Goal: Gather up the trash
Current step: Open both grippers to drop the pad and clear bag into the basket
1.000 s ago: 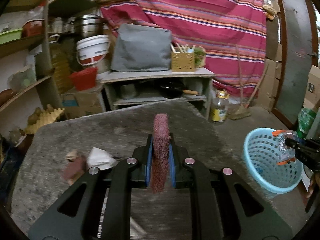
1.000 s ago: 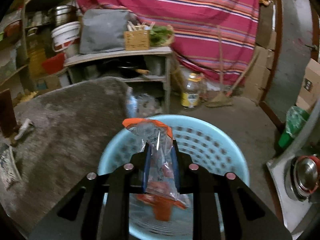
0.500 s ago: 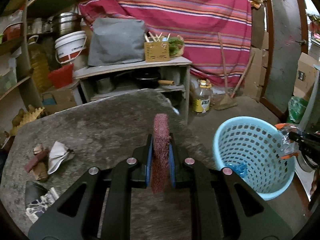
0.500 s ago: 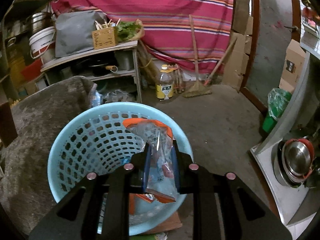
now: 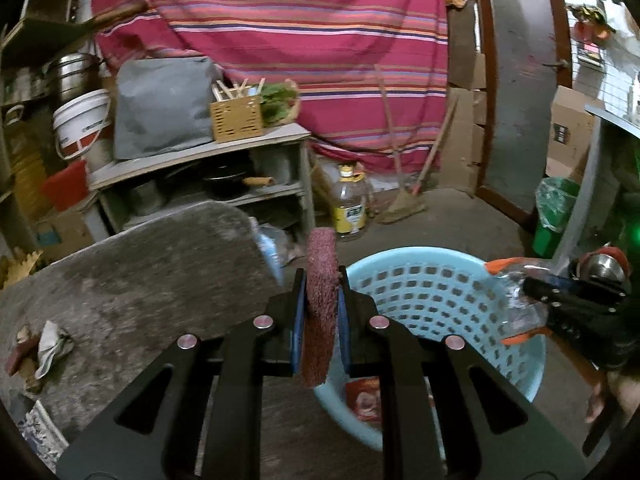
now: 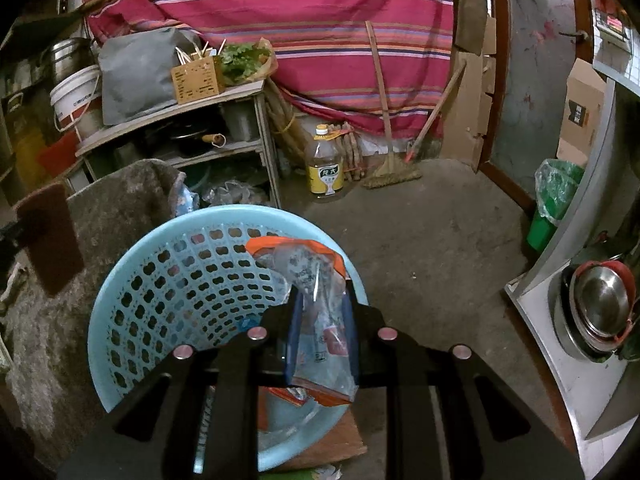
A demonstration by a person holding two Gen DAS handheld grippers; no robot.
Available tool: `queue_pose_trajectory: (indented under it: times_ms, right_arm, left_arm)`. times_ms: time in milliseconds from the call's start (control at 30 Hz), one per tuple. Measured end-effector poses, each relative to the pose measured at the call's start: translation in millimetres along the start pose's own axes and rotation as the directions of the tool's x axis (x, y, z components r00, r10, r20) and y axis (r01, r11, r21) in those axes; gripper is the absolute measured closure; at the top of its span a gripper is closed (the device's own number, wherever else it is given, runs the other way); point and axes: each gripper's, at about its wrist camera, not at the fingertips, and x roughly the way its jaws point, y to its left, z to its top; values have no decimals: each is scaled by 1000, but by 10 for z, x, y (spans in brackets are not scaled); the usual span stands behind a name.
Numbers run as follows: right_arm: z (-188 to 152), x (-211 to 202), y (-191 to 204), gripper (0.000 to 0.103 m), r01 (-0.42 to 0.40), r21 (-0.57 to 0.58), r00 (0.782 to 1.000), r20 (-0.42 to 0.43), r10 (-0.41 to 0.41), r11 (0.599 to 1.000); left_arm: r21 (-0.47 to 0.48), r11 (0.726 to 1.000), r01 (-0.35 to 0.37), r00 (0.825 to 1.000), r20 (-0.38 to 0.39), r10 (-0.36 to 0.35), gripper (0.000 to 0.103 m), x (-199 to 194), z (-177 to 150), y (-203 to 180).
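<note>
Trash is pinched in both tools: the left gripper is pressed together on a dark red scouring pad, held on edge between the blue pads; the right gripper is pressed together on a clear plastic bag with orange trim; more litter lies far left on the grey table, namely a crumpled paper and a brownish scrap just beside it.

The blue basket stands on the floor right of the table, with some wrappers already at its bottom; in the right wrist view the bag hangs over the basket's right half, inside the rim; in the left wrist view the pad sits near the basket's left rim, at the table's edge, and whether it is fully over the opening cannot be told.

The step in hand looks like the drop; to do it well the right jaws should spread only while the bag is inside the rim, low enough that the light film does not drift out; the bag may cling to a pad, so a small shake could help. The left tool should move further right, over the middle of the basket, before letting go; the two tools are near each other there, so one release at a time seems safer.
</note>
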Motion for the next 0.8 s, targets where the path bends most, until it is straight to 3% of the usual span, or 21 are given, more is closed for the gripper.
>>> queue_pose_trajectory:
  times_ms: [333,467,567,800]
  right_arm:
    - [47,115,141,83,-16,4,1000,-14,16,1000]
    - [65,152,202,83,-16,-3,1000,-19,16,1000]
    - [64,168,237,83,-14,-10,1000,-24,14,1000]
    - [78,175,351,82,-11,-30,1000,-22,10,1000]
  left_arm:
    - [-77,995,65,997,-35,-68,88,278,40,78]
    - [-89,993,71,997,-27,-74,66,255,45,156]
    - [-78,995,66,997,-21,-68,57,212,48,184]
    - [-77,997,-20,1000,12,21,26,25,9,379]
